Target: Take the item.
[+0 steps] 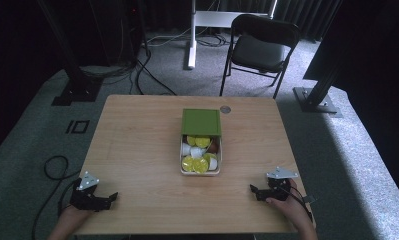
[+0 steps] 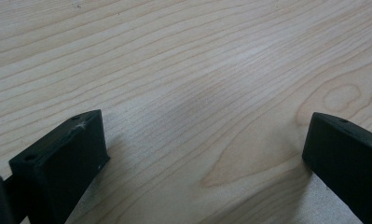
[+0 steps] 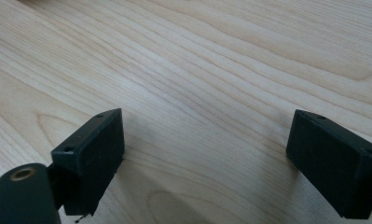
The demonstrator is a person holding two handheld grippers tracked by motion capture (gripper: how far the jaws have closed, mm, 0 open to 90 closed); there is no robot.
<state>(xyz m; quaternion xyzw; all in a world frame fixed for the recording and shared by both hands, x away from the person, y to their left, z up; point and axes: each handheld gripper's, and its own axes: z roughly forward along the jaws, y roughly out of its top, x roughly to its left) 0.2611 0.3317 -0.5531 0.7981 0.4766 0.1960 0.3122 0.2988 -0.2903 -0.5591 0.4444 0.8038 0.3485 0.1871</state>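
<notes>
The left gripper (image 1: 107, 199) is rested at the table's seven o'clock corner, its jaws spread wide with only bare wood (image 2: 197, 93) between them. The right gripper (image 1: 257, 192) is set down at five o'clock, likewise fully spread and holding nothing. Well apart from both, toward twelve o'clock, a white box (image 1: 201, 173) of capsules (image 1: 196, 163) is found, its green lid (image 1: 201, 122) slid halfway back.

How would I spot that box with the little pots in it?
Look at the middle of the wooden table. The box sits there, pale-walled, packed with yellow and white little pots. Its green lid covers the far half, and nothing else on the table is green.
</notes>
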